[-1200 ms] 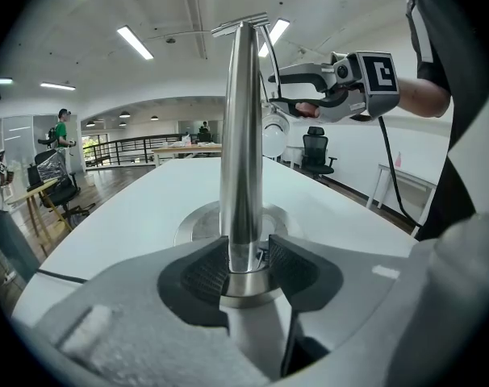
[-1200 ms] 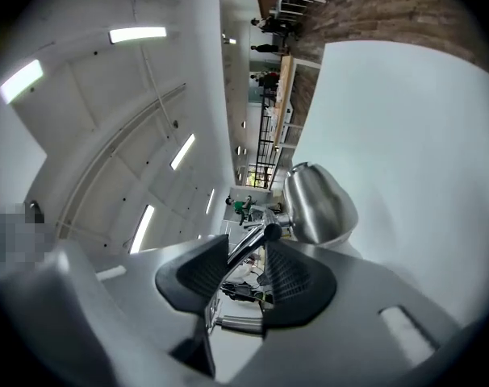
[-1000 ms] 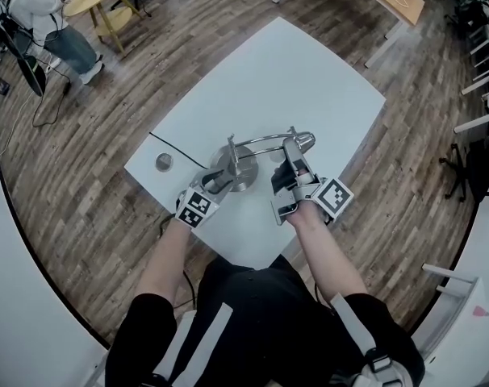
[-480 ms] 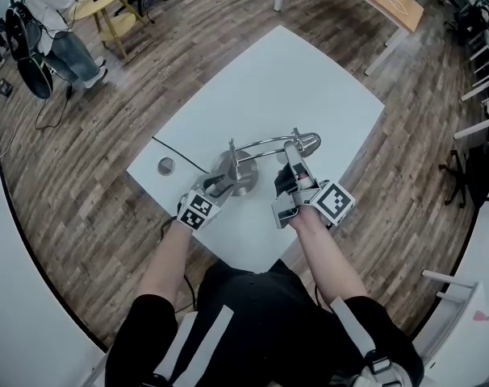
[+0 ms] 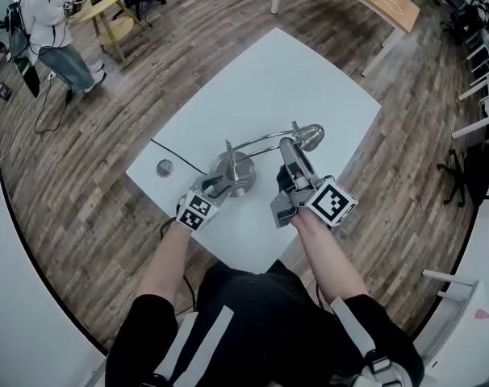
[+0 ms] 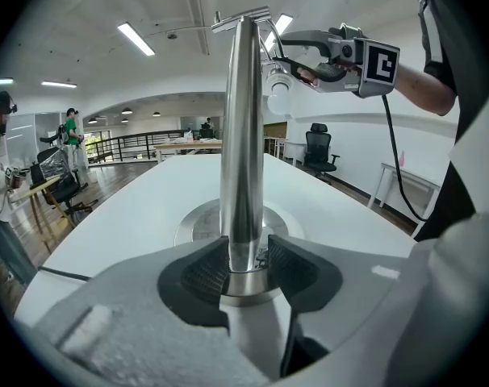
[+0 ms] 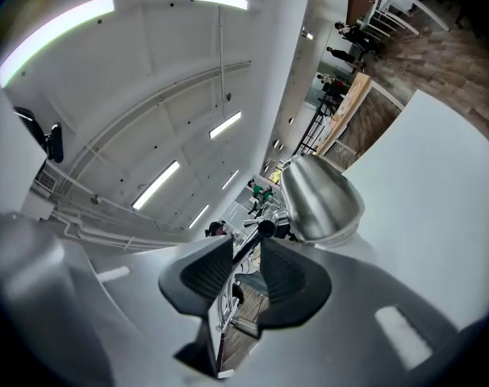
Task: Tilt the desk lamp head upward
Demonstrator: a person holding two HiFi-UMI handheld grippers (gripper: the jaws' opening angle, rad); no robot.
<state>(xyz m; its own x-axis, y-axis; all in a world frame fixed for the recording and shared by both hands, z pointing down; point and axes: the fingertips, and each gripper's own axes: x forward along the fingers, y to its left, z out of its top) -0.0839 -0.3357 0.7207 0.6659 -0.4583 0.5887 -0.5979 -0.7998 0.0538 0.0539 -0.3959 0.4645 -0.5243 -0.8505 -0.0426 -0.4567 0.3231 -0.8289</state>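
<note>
Chrome desk lamp (image 5: 232, 170) stands near the front edge of the white table (image 5: 293, 71). The left gripper (image 6: 243, 266) is clamped on the lamp's upright pole (image 6: 241, 135) just above the round base (image 6: 198, 220). The right gripper (image 7: 246, 255), its jaws having just been closing, pinches the thin curved arm (image 7: 243, 248) directly behind the lamp head (image 7: 321, 200), which is raised above the tabletop.
</note>
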